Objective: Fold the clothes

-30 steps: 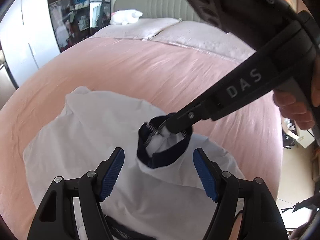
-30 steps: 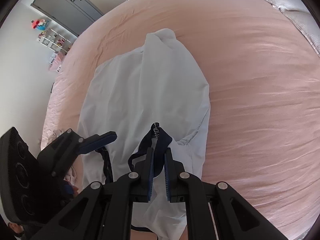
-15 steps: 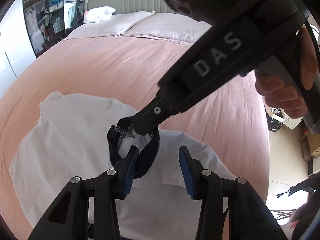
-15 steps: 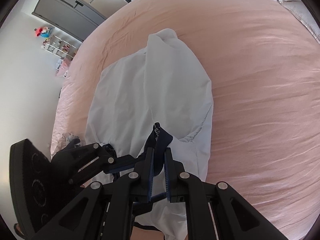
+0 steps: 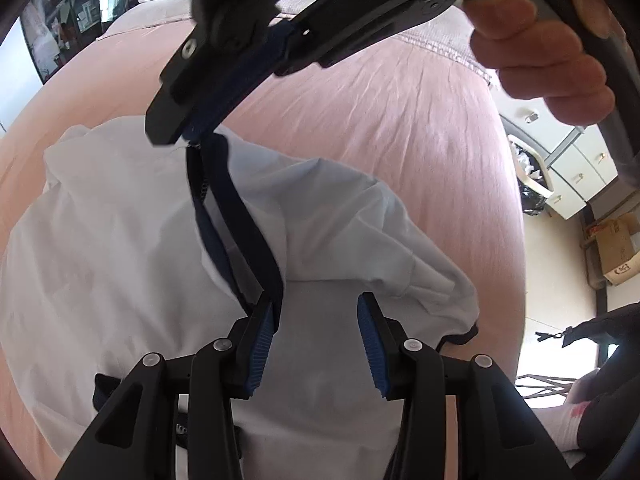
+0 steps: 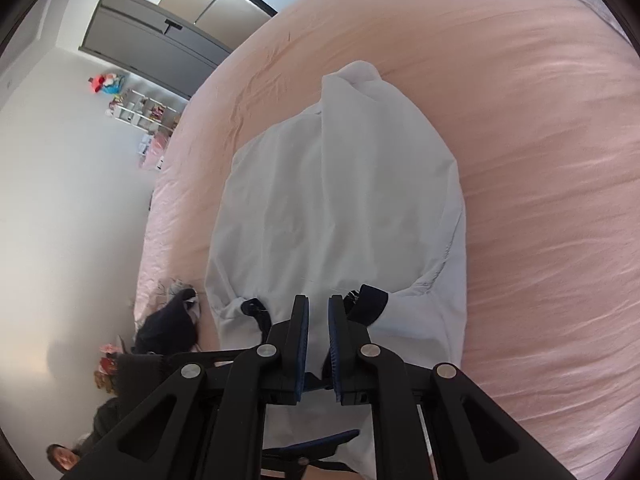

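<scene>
A white garment [image 5: 120,260] [image 6: 340,200] with a navy zip collar [image 5: 240,232] lies bunched on the pink bed [image 5: 380,120]. My right gripper [image 5: 180,132] [image 6: 318,308], held by a hand [image 5: 552,52], is shut on the top end of the collar and holds it raised. The collar hangs taut as a dark strip down to my left gripper [image 5: 316,340]. That gripper is open, its left finger touching the strip's lower end and only white cloth showing between its pads. In the right wrist view a fold of collar [image 6: 370,300] sticks out beside the right finger.
Pillows [image 5: 440,44] lie at the head of the bed. Past the bed's right edge are white cupboards [image 5: 580,172] and a cardboard box [image 5: 620,252]. A grey wardrobe [image 6: 160,44] stands by the far wall. Dark clothing [image 6: 168,328] sits at the bed's left edge.
The right gripper has lifted the collar, drawing it from a loop into a taut strip. The left gripper has narrowed and come up against the strip's lower end.
</scene>
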The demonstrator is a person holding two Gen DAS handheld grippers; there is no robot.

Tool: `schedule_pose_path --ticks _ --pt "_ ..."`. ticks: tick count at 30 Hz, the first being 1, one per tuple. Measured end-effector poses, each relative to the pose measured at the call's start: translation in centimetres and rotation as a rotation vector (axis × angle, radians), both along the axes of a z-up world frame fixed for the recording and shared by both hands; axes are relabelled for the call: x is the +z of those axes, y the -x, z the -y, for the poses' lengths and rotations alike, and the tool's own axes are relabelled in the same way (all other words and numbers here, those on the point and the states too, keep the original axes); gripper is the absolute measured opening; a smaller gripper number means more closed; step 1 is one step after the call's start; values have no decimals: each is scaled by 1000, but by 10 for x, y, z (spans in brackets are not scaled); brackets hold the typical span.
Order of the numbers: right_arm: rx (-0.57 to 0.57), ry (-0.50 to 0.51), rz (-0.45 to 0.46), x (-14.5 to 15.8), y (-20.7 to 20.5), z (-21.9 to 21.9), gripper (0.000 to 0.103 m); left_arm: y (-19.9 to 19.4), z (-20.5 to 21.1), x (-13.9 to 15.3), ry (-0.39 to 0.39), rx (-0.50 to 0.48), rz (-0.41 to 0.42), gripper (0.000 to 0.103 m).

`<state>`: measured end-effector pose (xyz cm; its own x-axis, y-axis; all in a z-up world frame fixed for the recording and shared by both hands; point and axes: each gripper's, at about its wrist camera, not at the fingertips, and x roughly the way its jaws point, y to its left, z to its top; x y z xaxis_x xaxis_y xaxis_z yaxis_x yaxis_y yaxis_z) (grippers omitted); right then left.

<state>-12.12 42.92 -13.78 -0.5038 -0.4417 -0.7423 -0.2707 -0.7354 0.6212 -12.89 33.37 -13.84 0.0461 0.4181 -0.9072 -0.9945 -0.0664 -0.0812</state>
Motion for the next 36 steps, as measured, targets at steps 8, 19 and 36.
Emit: schedule_pose_path --ticks 8,19,36 --pt "-31 -144 -29 -2 -38 -2 9 20 11 2 3 99 13 39" --pt "9 -518 -96 -6 -92 49 9 48 16 50 -235 303 110 39" --pt "122 -348 35 -70 -111 73 9 33 -7 21 -51 391 15 39"
